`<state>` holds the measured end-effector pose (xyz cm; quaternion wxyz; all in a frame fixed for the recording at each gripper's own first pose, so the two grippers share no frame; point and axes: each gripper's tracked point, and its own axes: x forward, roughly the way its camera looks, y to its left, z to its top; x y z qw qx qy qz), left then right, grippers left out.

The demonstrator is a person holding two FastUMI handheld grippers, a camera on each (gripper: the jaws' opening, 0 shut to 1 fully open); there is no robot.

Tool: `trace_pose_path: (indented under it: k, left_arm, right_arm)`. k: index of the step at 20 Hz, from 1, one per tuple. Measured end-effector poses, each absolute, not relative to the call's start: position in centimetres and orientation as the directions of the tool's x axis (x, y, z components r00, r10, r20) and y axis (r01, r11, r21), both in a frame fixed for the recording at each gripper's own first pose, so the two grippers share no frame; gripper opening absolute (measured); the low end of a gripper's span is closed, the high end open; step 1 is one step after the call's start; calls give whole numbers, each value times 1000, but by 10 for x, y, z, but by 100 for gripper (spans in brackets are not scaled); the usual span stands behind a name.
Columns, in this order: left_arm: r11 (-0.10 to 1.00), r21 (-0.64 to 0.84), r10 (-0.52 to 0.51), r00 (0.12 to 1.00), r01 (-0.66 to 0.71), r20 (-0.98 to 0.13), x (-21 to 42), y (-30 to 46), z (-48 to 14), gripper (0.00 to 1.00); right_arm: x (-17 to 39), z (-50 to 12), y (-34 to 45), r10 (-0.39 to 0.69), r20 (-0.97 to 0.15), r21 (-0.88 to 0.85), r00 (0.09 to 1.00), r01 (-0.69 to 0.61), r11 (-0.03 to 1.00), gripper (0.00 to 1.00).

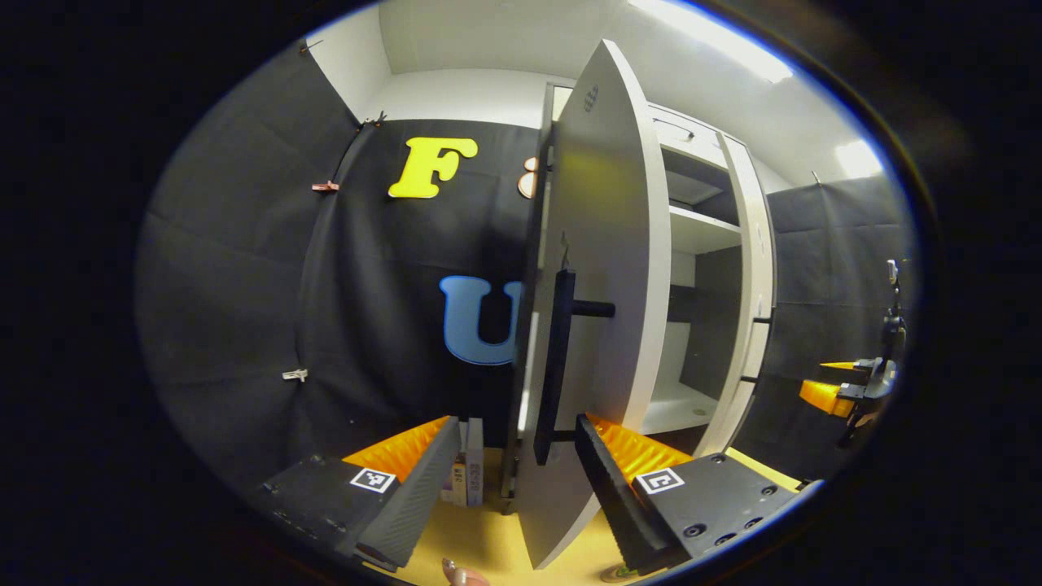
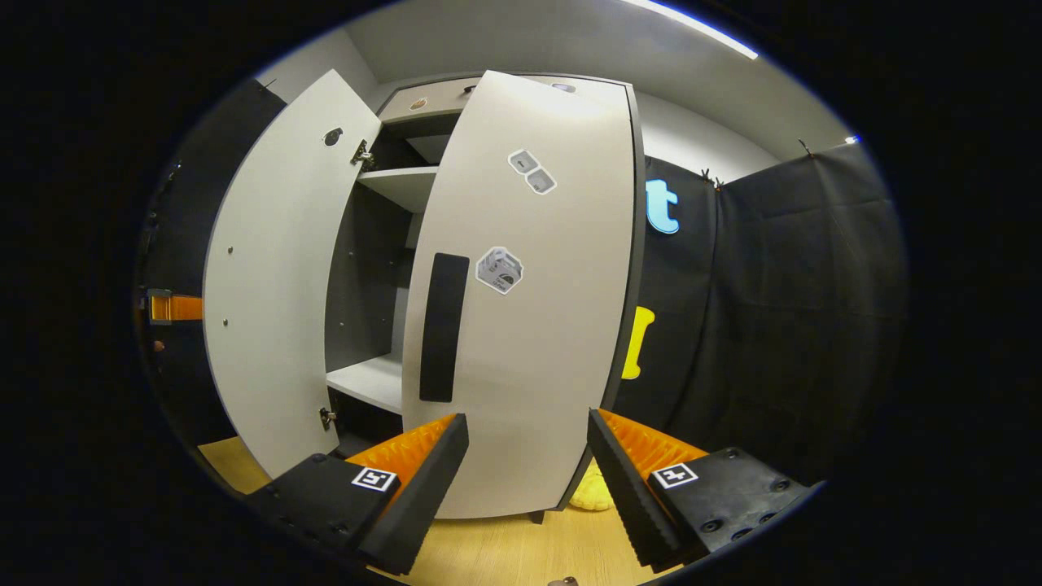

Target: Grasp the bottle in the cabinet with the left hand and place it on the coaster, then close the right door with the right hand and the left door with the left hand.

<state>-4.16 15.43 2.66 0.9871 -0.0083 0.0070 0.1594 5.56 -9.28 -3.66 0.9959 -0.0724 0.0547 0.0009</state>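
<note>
The grey cabinet's left door (image 1: 610, 244) stands open, nearly edge-on to me. Its black bar handle (image 1: 558, 366) hangs just above and between the fingers of my left gripper (image 1: 517, 422), which is open and holds nothing. Whether the fingers touch the door I cannot tell. In the right gripper view the right door (image 2: 537, 342) faces me, ajar, with a black handle (image 2: 444, 325) and stickers on it. My right gripper (image 2: 527, 417) is open right in front of its lower part. The left door (image 2: 277, 285) is swung wide, and the left gripper (image 2: 171, 308) shows beyond it.
Cabinet shelves (image 1: 700, 236) and the right door's edge (image 1: 753, 309) lie to the right, with the other gripper (image 1: 855, 391) farther off. Books (image 1: 468, 476) stand on the wooden surface (image 1: 488, 537) below the left door. A yellow object (image 2: 590, 492) lies under the right door.
</note>
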Motion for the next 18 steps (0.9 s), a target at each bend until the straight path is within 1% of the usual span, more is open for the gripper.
trace_pose_path:
  k: [4,7,11,15,18]
  left_arm:
    - [968,-47,244,970,-245,-15,-14,119,20,92]
    - [973,-25,227,974,-227,-4,4,109,19,92]
    - [984,-64,167,986,-167,-8,32,85,14,92]
    - [997,-23,67,998,-67,-20,68,41,7,94]
    - [999,7,42,999,-41,-22,66,23,8,95]
  right_arm:
    - [57,-39,-103,4,-114,-147,993,-20,989,98]
    - [55,-35,-111,3,-112,-147,994,-20,989,98]
    - [55,-35,-121,3,-105,-128,994,-17,992,98]
    - [51,-30,-133,-9,-93,-128,996,-3,992,98]
    - [47,-27,-138,-18,-84,-124,996,8,992,98]
